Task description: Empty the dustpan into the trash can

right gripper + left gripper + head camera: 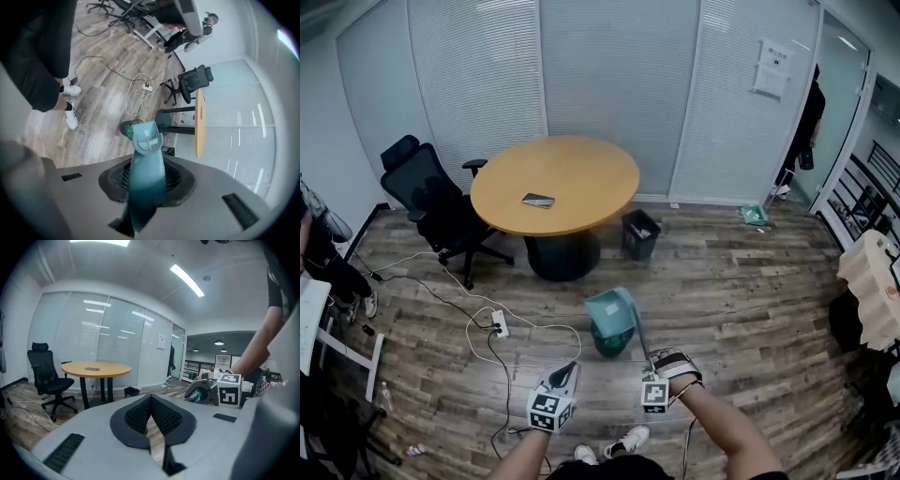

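The teal dustpan [612,307] hangs tilted just above the small green trash can [612,340] on the wood floor [741,309], a little ahead of the person's feet, and its pan covers most of the can's mouth in the head view. The right gripper [656,368] is clamped on the dustpan's long handle [145,180]: in the right gripper view the handle runs straight up between the pads, with the pan beyond it and the can's rim showing just to the pan's left. The left gripper [567,368] hovers to the left, near the can but apart from it, with its jaws together on nothing. Farther off stand a black waste bin [639,234] beside a round wooden table [555,183], an office chair [431,202] at far left, and a power strip with looping cables [500,325] on the floor to the left. The can looks small next to the pan, so a tip that is off-centre or too quick would likely drop debris over the rim onto the floor. The smooth handle could also twist in the pads, and a knock from the pan might topple the light can.
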The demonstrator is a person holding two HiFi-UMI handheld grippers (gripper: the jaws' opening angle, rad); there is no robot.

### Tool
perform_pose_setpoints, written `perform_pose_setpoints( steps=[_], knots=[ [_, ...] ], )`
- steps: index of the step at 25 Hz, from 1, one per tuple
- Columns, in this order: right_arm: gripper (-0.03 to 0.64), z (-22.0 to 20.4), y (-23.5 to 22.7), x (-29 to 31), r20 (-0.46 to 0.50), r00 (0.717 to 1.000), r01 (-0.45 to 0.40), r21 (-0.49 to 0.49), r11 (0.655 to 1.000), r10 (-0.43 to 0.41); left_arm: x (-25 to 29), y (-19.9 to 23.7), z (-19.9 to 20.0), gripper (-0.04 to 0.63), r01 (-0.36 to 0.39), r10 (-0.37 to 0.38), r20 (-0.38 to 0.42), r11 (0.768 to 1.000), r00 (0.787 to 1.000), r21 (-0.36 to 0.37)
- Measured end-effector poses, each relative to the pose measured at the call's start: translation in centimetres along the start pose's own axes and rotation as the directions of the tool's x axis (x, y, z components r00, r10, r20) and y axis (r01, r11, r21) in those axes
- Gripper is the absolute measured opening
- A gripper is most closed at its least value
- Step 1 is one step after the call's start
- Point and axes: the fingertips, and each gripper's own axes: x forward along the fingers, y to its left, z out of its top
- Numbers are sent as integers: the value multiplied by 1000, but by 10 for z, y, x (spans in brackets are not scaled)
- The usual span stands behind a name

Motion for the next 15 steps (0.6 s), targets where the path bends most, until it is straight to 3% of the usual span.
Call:
perform_pose_setpoints(
  steps=[3,5,9,15],
  knots=[
    [98,-3,0,2,19,1000,-18,159,987,15,0,4,1,11,-2,2,2,1000,1000,-3],
    [98,-5,-6,3,35,999,-21,276,961,12,1,6,-1,11,-3,3,2,1000,1000,-3],
    [98,-7,-21,0,68,998,-23,472,881,-11,3,5,-4,11,3,-3,-6,1000,1000,-2],
    [97,-11,-34,-1,103,994,-36,636,771,-38,6,3,-4,11,7,-8,-9,1000,1000,-6]
  ],
)
